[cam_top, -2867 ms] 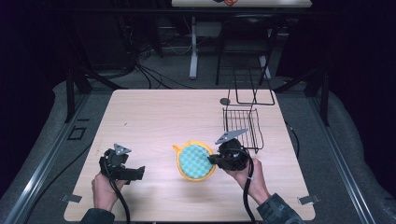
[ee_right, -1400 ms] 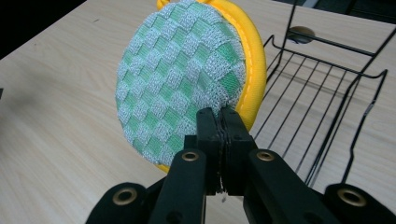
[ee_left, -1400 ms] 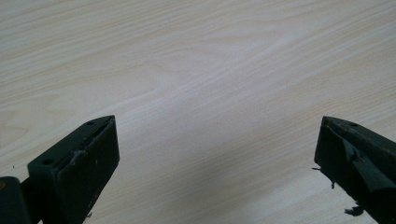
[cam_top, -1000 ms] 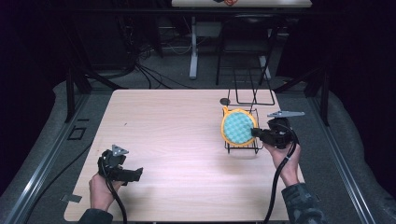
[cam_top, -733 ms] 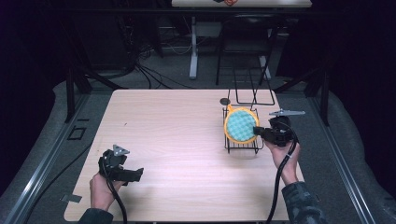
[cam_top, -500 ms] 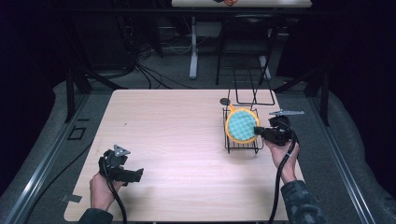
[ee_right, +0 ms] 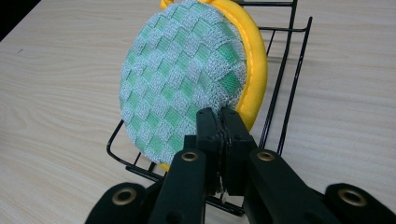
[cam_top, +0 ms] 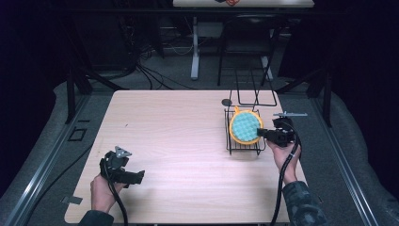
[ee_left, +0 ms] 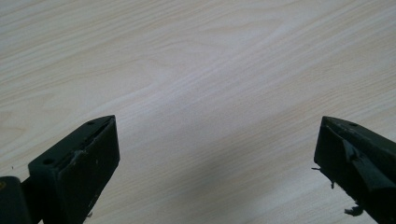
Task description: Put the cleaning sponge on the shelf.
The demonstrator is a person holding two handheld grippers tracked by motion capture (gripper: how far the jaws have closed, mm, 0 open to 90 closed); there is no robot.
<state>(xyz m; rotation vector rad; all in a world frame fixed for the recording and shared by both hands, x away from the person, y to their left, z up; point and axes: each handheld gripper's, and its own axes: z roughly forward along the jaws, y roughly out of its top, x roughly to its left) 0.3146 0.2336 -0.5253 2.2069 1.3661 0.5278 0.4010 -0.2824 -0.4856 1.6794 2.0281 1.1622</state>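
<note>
A round sponge pad [cam_top: 245,127] with a green checked face and a yellow rim [ee_right: 187,79] stands on edge in a black wire rack [cam_top: 243,141] at the table's right side. My right gripper [cam_top: 264,134] is shut on the pad's lower edge [ee_right: 220,123], its jaws pressed together over the rim. The rack's wires [ee_right: 280,93] run behind and under the pad. My left gripper [cam_top: 136,177] sits low at the front left of the table, open, its two jaws [ee_left: 205,154] far apart over bare wood with nothing between them.
The light wooden table [cam_top: 179,141] has free room across its middle and left. A small dark disc [cam_top: 227,102] lies just behind the rack. A black wire frame [cam_top: 256,92] rises at the table's far edge. Dark floor and table legs lie beyond.
My right gripper carried the pad from the table's front middle to the rack, then lowered it a little into the rack. The left gripper has stayed put.
</note>
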